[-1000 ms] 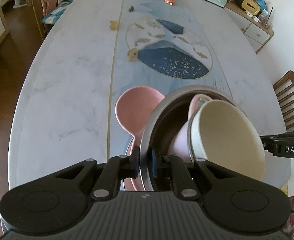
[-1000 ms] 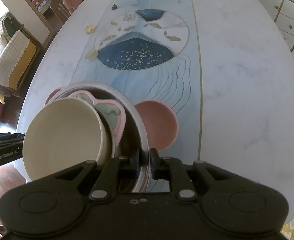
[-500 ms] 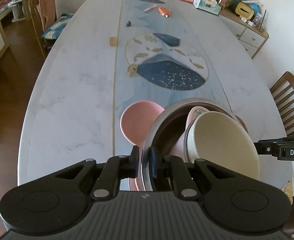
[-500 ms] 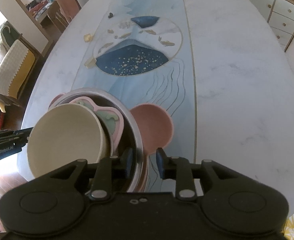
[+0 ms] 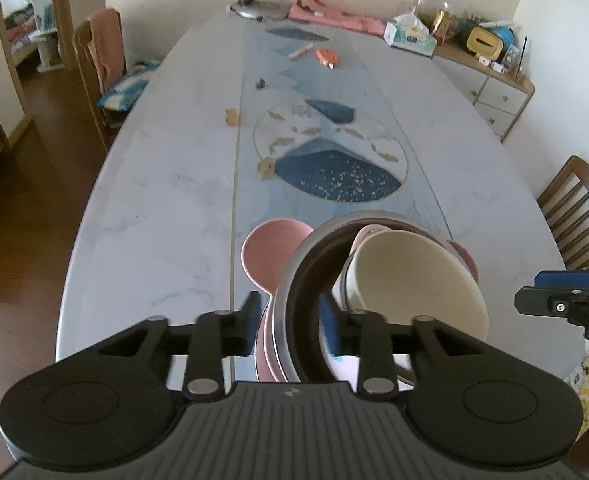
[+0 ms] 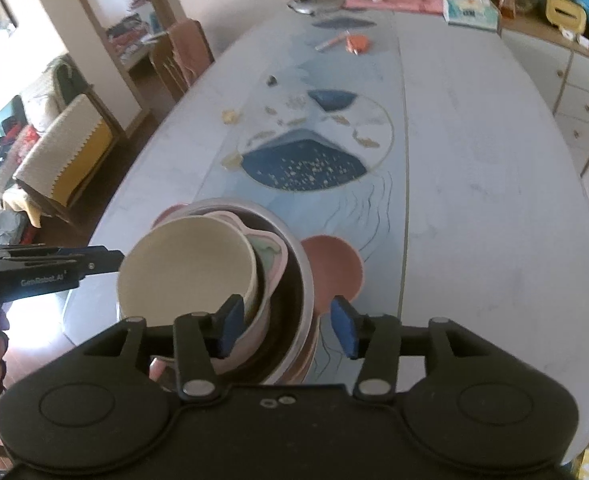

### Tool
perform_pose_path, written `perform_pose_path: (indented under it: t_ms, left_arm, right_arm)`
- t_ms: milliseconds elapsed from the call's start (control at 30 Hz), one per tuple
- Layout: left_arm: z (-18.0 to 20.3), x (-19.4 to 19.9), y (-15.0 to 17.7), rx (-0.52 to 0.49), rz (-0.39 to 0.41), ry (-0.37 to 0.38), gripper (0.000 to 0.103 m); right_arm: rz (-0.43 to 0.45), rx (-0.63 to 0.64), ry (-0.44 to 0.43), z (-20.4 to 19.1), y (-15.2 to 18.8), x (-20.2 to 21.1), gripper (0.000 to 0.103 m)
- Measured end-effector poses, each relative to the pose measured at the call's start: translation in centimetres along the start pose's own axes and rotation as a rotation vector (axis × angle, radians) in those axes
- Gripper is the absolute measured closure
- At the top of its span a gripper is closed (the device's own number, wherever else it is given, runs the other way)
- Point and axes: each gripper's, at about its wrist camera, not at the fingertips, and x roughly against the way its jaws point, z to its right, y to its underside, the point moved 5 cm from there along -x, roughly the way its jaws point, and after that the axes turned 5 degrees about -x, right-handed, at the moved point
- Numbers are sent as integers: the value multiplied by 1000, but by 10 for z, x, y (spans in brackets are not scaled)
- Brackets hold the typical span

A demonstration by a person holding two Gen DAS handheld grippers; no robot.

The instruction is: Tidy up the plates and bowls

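A stack stands near the table's front edge: a cream bowl on top, a pink-rimmed heart dish under it, both inside a steel bowl, on pink plates. My left gripper is open, its jaws either side of the steel bowl's left rim. My right gripper is open, its jaws either side of the bowl's right rim. Each gripper shows at the side of the other's view.
The long marble table has a blue patterned runner. Small items lie far back: an orange object, a tissue box, a lamp base. Chairs stand left and right. A cabinet is at the right.
Both grippers have let go of the steel bowl's rim, opened wide and drawn back and up. The stack stays on the table.
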Motion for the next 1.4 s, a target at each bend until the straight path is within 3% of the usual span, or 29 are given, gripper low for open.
perform_pose_path:
  t_ms: [67, 233, 367, 633, 767, 1067, 1200, 1400]
  left_arm:
    - [6, 9, 2, 0, 24, -23, 52]
    - [26, 32, 9, -7, 77, -45, 50]
    - [42, 50, 16, 1, 122, -67, 38]
    - [70, 74, 31, 2, 168, -103, 32]
    - [82, 83, 35, -9, 195, -101, 28]
    - [104, 95, 44, -18, 235, -95, 20]
    - [114, 100, 48, -2, 256, -97, 0]
    - [121, 105, 54, 23, 273, -85, 0]
  right_arm:
    - [25, 19, -17, 1, 1, 9, 43]
    - [71, 47, -63, 4, 5, 31, 33]
    - [93, 66, -95, 7, 13, 45, 24]
    - [148, 122, -138, 5, 28, 71, 14]
    - [185, 129, -152, 7, 32, 81, 2]
    - [251, 151, -152, 11, 42, 96, 0]
    - [285, 148, -136, 12, 47, 103, 0]
    - [325, 107, -121, 14, 54, 108, 0]
